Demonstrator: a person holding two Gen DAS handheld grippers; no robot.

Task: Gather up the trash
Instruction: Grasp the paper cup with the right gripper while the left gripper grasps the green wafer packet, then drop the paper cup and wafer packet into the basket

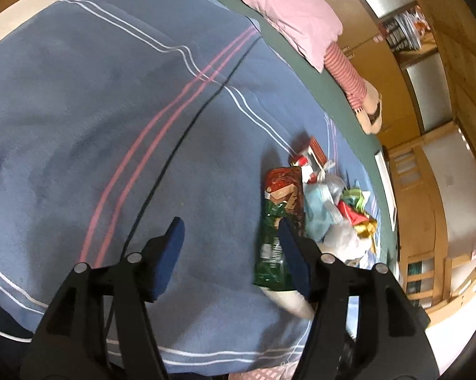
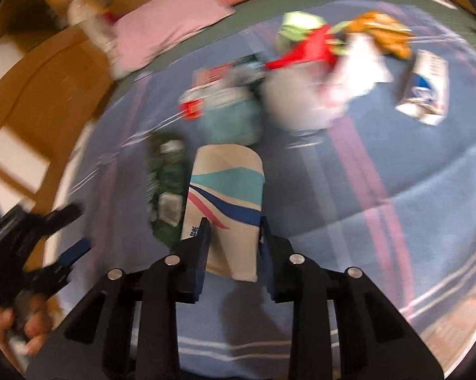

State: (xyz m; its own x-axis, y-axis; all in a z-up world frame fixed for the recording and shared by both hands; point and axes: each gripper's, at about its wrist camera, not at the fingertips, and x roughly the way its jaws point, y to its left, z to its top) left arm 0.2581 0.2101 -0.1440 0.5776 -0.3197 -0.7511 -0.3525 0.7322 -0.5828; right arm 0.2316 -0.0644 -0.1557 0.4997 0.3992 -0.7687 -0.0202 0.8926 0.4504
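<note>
A pile of trash lies on a blue striped blanket [image 1: 95,110]. In the left wrist view I see a green wrapper [image 1: 269,247], a red biscuit packet [image 1: 284,186], a light blue bag [image 1: 317,212] and gold foil [image 1: 366,226]. My left gripper [image 1: 231,240] is open and empty above the blanket, its right finger over the green wrapper. My right gripper [image 2: 234,231] is shut on a paper cup [image 2: 228,196] with teal, blue and pink stripes, held over the blanket. The right wrist view is blurred; the green wrapper [image 2: 166,186] lies left of the cup. The left gripper [image 2: 73,250] shows at lower left.
A pink pillow [image 1: 288,12] and a striped pillow [image 1: 345,72] lie at the bed's far end. A blue and white carton [image 2: 424,88], white bag [image 2: 304,98] and red wrapper [image 2: 307,47] lie ahead. Wooden cabinets [image 1: 434,126] stand beside the bed.
</note>
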